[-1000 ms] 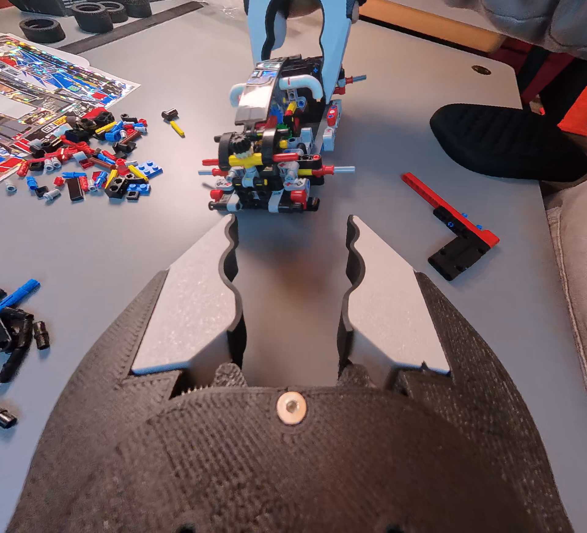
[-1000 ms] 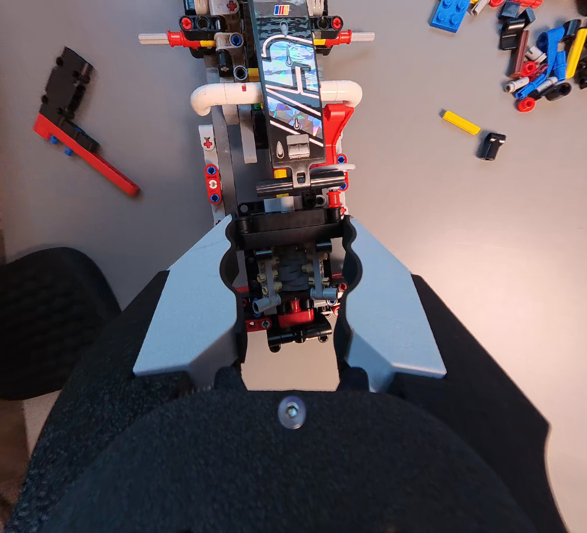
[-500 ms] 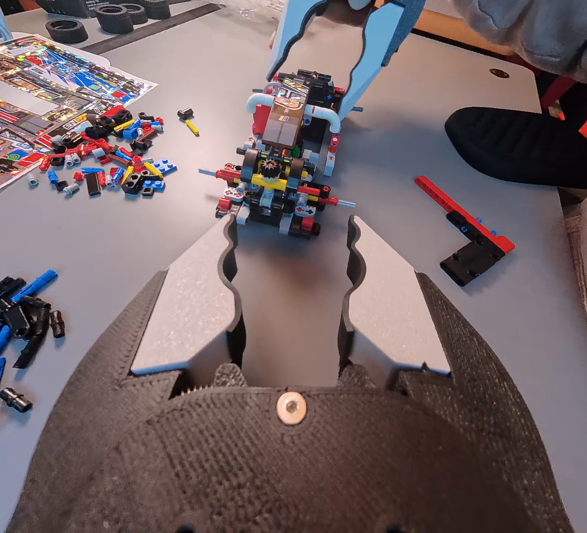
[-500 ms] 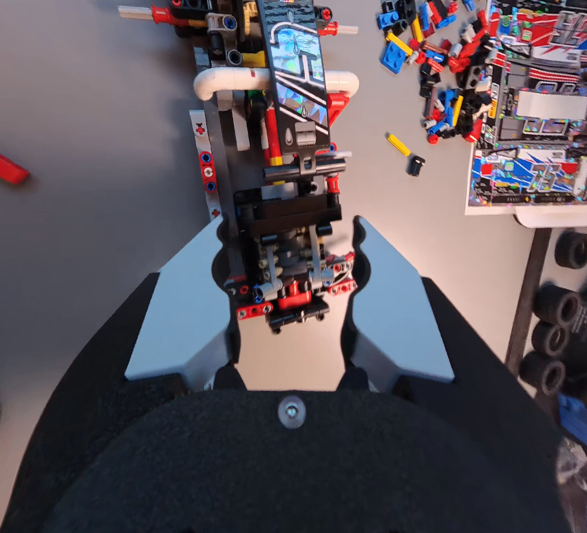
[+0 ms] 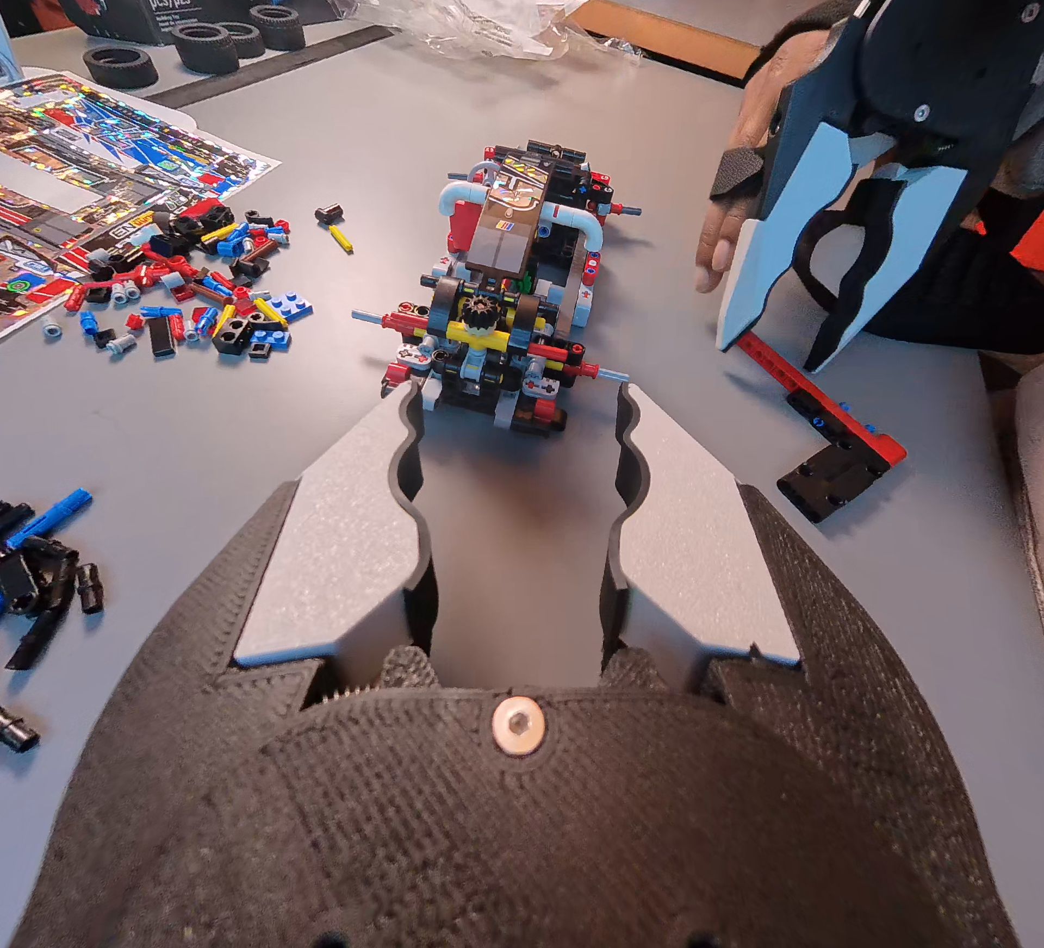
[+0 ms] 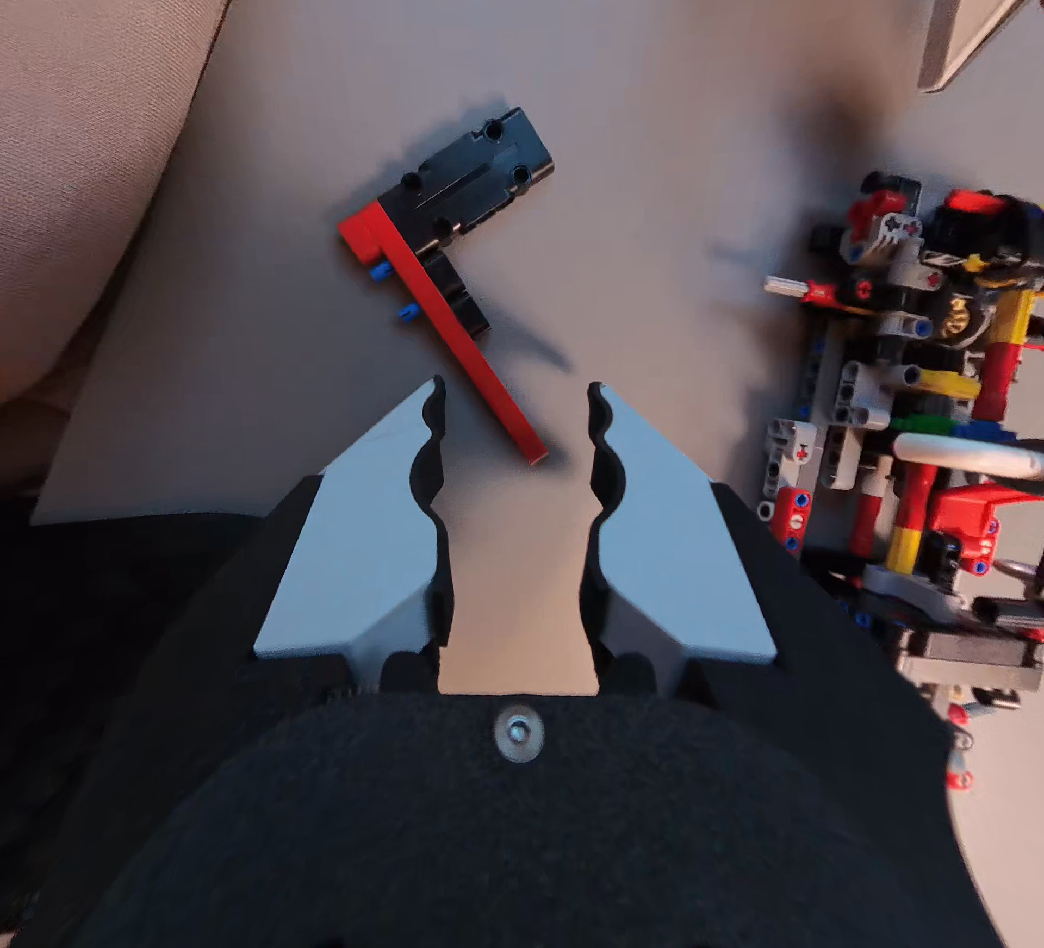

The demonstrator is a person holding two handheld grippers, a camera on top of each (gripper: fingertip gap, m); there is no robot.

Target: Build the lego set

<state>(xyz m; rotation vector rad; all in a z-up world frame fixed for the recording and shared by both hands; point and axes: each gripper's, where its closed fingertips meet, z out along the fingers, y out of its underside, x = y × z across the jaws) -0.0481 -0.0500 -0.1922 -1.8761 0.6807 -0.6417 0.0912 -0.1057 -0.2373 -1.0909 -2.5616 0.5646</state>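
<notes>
Both hand-held grippers empty over the grey worktop (image 5: 706,85).

The left hand-held gripper (image 5: 517,393) hangs wide open, holding nothing, just short of the half-built lego car (image 5: 508,294). The right hand-held gripper (image 6: 514,390) is parted and empty above the thin end of the red-and-black sub-assembly (image 6: 446,254), right of the car. Loose bricks (image 5: 186,282) lie left.

Both grippers share one build — a black, ribbed printed body with a silver screw at its centre. The left gripper (image 5: 518,395) and right gripper (image 6: 514,390) carry pale grey fingers (image 5: 339,542) with wavy black inner edges.
</notes>
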